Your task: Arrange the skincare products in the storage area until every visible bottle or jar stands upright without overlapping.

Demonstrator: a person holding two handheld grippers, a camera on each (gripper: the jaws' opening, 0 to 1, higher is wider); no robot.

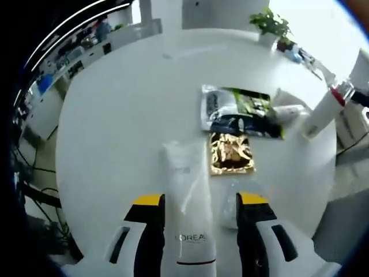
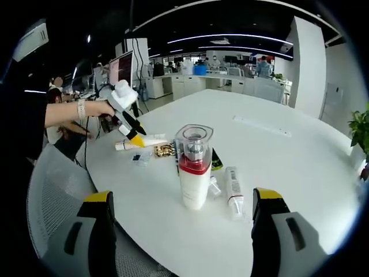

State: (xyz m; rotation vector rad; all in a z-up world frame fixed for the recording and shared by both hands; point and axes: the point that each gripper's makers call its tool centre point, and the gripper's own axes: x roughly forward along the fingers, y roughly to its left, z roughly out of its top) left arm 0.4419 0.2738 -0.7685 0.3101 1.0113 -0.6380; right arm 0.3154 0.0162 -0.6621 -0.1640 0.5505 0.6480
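both claws [image 1: 202, 210] [image 2: 181, 202] wide apart

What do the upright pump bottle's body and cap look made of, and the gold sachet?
Pump bottle: the body looks like opaque white plastic with a soft sheen; the cap is clear, glossy plastic, since the pump shows through it. Gold sachet: probably metallic foil, given its crinkled, mirror-like glints.

pump bottle [image 2: 193, 167] upright | white tube [image 1: 189, 213] flat | small tube [image 2: 233, 191] probably flat
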